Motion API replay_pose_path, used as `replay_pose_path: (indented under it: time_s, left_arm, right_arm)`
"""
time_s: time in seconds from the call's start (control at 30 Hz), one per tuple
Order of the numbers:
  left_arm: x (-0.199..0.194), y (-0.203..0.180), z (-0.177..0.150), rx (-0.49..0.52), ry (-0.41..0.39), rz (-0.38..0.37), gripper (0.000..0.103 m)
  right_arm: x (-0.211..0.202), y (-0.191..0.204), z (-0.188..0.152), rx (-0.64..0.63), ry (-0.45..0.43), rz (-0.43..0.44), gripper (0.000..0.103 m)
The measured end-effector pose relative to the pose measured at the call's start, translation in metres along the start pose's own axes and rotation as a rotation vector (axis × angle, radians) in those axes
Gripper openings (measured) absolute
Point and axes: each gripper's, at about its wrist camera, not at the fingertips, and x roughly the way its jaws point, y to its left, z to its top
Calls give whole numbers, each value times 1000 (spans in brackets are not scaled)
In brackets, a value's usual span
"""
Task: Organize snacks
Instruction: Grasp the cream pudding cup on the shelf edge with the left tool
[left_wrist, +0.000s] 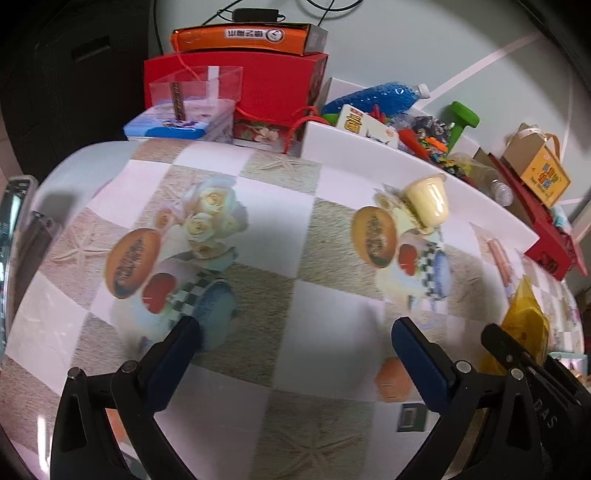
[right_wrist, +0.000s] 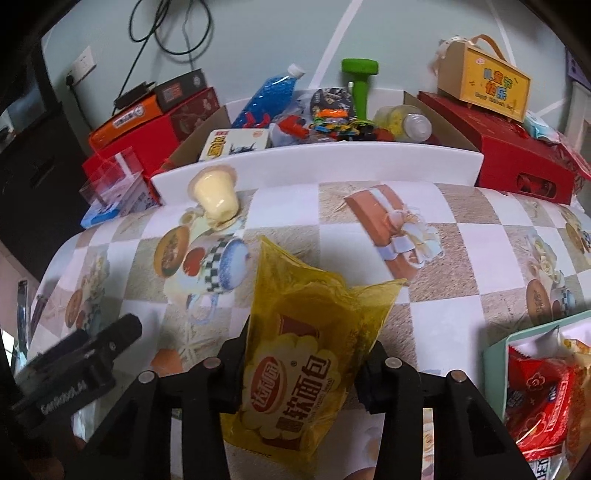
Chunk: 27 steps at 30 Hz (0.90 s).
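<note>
- My right tongs (right_wrist: 301, 363) are clamped on a yellow bread packet (right_wrist: 308, 354), both fingers pressed against its sides; the packet's crumpled top sticks up past the fingertips, above the counter (right_wrist: 436, 295).
- My left tongs (left_wrist: 295, 338) stand released, with nothing between the blue pads (left_wrist: 417, 350), hovering over the patterned cloth of the counter.
- A pale yellow pudding cup (left_wrist: 428, 201) lies tipped on its side near the counter's far edge, just beside the white tray wall (right_wrist: 317, 162).
- In the right wrist view my left tongs show at the lower left, well apart from the packet.
- A mint-green box (right_wrist: 496, 354) at the right edge of the counter holds red snack packets (right_wrist: 535, 391).
- Behind the counter, the white tray is crowded with a blue bottle (right_wrist: 269, 92), a green dumbbell (right_wrist: 358, 77) and small toys.
- Red gift boxes (left_wrist: 269, 77) are stacked at the far left, with an orange box on top.
</note>
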Motion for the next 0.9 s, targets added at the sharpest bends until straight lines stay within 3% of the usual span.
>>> replay_pose_path:
  time_s: [0.23, 0.37, 0.47, 0.53, 0.67, 0.73, 0.9]
  left_arm:
    - [1, -10, 19, -108, 18, -111, 103]
    - [-1, -35, 39, -52, -2, -119, 103]
    - [4, -54, 57, -19, -1, -165, 100]
    - [7, -66, 68, -3, -1, -177, 91]
    - [19, -89, 84, 28, 15, -204, 87]
    - [30, -95, 89, 26, 30, -205, 74]
    - [56, -98, 97, 9, 45, -182, 69]
  right_arm:
    - [-9, -11, 22, 48, -12, -20, 47]
    - [-13, -22, 37, 87, -16, -24, 47]
    - [-17, -31, 47, 108, -27, -33, 47]
    - [-19, -38, 57, 115, -32, -46, 47]
    - [-19, -50, 76, 117, -41, -64, 47]
    - [-19, -54, 82, 115, -46, -74, 47]
    - [-17, -62, 86, 107, -43, -85, 47]
